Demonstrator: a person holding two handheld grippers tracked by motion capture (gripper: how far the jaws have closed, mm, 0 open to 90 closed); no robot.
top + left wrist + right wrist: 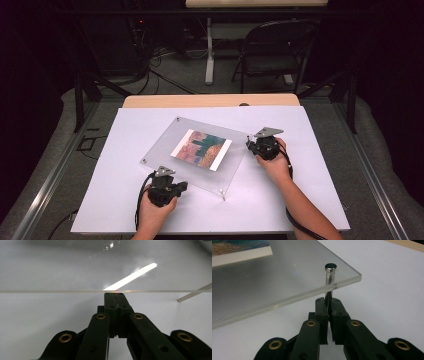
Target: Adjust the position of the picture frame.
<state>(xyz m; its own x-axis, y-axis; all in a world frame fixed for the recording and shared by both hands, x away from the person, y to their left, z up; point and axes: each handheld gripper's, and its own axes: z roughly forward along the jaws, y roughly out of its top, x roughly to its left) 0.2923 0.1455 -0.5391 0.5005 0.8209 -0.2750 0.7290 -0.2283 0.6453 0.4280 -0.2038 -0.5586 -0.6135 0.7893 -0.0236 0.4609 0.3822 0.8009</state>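
Holding the thin metal leg (329,288) under 1 corner, the right gripper (328,305) has its jaws squeezed tight on that little post with a round silver cap. The clear plastic picture frame (165,145) sits in the middle of the white table cover (300,200), raised a bit on its small legs, with a colourful picture (201,148) pressed between its 2 see-through sheets. The left gripper (115,296) touches the near edge of the frame with its jaws pressed together. I cannot tell if it pinches the edge or only rests against it.

I think the job is only part way along. All 4 corner legs look like they are in place, so each one may need turning.

Under the white cover is a wooden table (210,100). Behind it stand a black folding chair (275,50) and cables (150,60) on the grey floor in a dark room.
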